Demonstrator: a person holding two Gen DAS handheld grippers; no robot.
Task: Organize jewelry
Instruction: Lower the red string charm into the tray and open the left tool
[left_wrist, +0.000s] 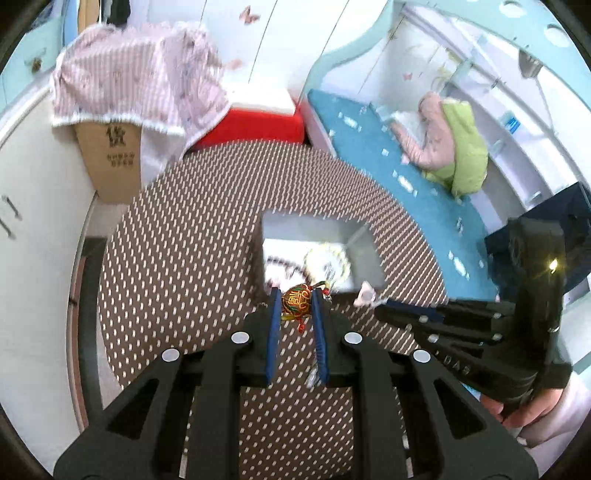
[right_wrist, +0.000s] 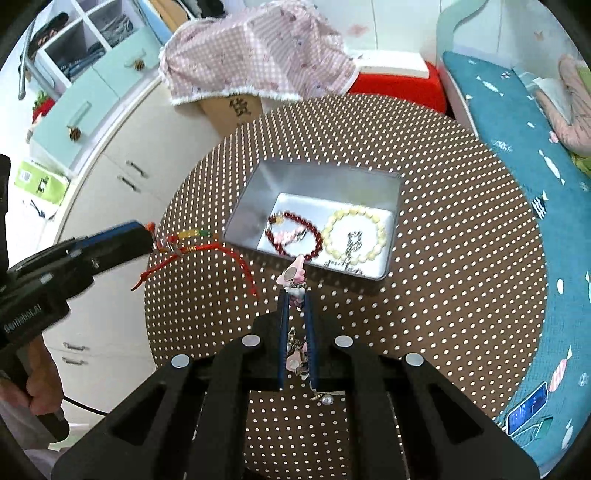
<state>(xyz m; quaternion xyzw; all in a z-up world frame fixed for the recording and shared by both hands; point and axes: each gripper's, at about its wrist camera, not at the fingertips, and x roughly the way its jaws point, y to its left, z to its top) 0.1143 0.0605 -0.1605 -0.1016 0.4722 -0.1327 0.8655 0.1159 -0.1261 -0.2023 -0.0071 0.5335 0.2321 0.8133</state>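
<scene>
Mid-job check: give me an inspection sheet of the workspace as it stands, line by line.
Surface: round table with a brown, white-dotted cover.
Job's things: open metal tin holding a dark red bead bracelet and a cream bead bracelet; red cord bracelet and pink charm bracelet not yet in the tin.
Clutter: nothing seen on the table.
Grippers: left gripper shut on the red cord bracelet; right gripper shut on the pink charm bracelet.
Cables: black cable below the left handle.
Surroundings: cardboard box under pink cloth, teal bed, phone.
</scene>
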